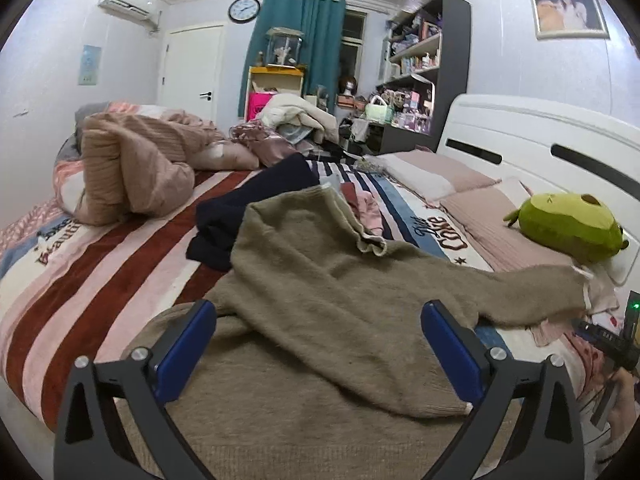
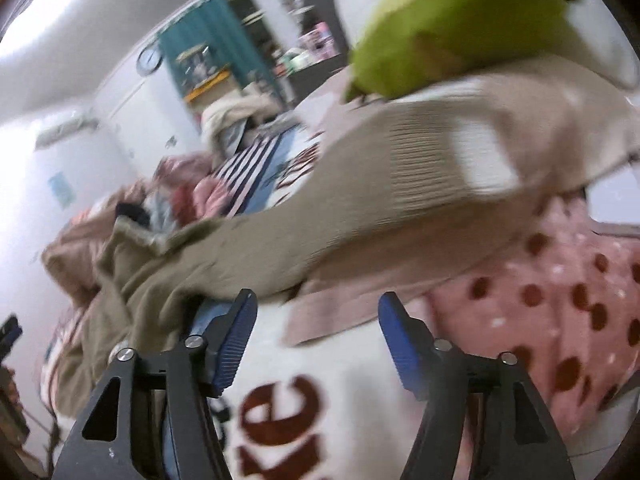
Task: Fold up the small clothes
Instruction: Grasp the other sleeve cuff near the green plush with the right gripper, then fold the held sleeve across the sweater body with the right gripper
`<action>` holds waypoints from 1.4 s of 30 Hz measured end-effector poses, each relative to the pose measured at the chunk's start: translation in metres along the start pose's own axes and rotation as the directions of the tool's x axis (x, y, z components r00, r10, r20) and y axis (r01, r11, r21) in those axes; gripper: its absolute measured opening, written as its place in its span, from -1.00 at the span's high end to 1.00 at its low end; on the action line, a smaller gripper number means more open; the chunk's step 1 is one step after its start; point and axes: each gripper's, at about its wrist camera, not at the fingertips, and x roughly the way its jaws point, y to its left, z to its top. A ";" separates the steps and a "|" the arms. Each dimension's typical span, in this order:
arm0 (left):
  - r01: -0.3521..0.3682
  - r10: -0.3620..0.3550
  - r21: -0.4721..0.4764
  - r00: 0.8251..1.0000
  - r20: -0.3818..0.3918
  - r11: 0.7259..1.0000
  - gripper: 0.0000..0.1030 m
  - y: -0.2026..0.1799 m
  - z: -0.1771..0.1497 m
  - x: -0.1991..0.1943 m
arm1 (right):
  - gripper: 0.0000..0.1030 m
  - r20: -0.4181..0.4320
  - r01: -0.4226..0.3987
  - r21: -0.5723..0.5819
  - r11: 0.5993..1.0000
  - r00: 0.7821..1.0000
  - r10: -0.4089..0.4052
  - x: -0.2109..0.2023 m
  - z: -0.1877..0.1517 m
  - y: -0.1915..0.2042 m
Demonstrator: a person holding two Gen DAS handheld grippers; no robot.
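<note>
left gripper: black frame, blue pads, silver screws | right gripper: black frame, ribbed blue pads

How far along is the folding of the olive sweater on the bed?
Done: the olive sweater lies spread on the striped blanket, one sleeve stretched toward the green plush. In hand: nothing; left gripper and right gripper both open. Left: all folds, plus the navy garment.

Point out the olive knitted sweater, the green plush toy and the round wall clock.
Olive knitted sweater [image 1: 320,300]: left wrist view, on the middle of its body.
Green plush toy [image 1: 568,226]: left wrist view, on its rounded side.
Round black-rimmed wall clock [image 1: 244,10]: left wrist view, on its face.
</note>
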 end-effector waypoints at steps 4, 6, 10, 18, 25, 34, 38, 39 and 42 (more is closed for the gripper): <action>-0.063 0.063 0.015 0.998 0.004 0.998 -0.98 -0.015 0.004 0.001 | -0.27 0.045 -0.032 0.049 0.998 0.999 0.029 0.006 0.009 -0.023; -0.082 0.082 0.018 0.997 -0.007 0.996 -0.98 -0.020 0.004 0.004 | -0.27 0.064 -0.068 0.066 0.995 0.996 0.064 0.013 0.015 -0.029; -0.112 0.113 0.055 0.993 -0.015 0.992 -0.97 -0.030 0.000 0.011 | -0.27 0.084 -0.099 0.088 0.991 0.992 0.091 0.026 0.025 -0.037; -0.108 0.110 0.153 0.994 -0.004 0.982 -0.98 -0.043 -0.004 0.014 | -0.27 0.137 -0.187 0.116 0.976 0.976 0.171 0.033 0.037 -0.047; -0.086 0.089 0.097 0.996 -0.025 0.992 -0.98 -0.037 -0.002 0.017 | 0.27 0.178 -0.183 0.088 0.979 0.970 0.165 0.034 0.049 -0.037; -0.083 0.084 0.064 0.996 -0.005 0.994 -0.98 -0.026 -0.003 0.011 | 0.81 0.155 -0.142 -0.009 0.990 0.978 0.142 0.036 0.066 0.005; -0.057 0.057 0.027 0.998 -0.001 0.998 -0.98 -0.016 -0.007 0.008 | 0.81 0.159 -0.187 -0.084 0.979 0.967 0.198 0.026 0.067 0.043; -0.057 0.057 0.027 0.998 0.000 0.998 -0.98 -0.013 -0.008 0.007 | 0.82 0.158 -0.200 -0.109 0.974 0.964 0.216 0.025 0.067 0.055; -0.062 0.061 0.031 0.998 0.010 0.998 -0.98 -0.005 -0.011 0.002 | 0.82 0.154 -0.269 -0.197 0.943 0.941 0.301 0.014 0.067 0.094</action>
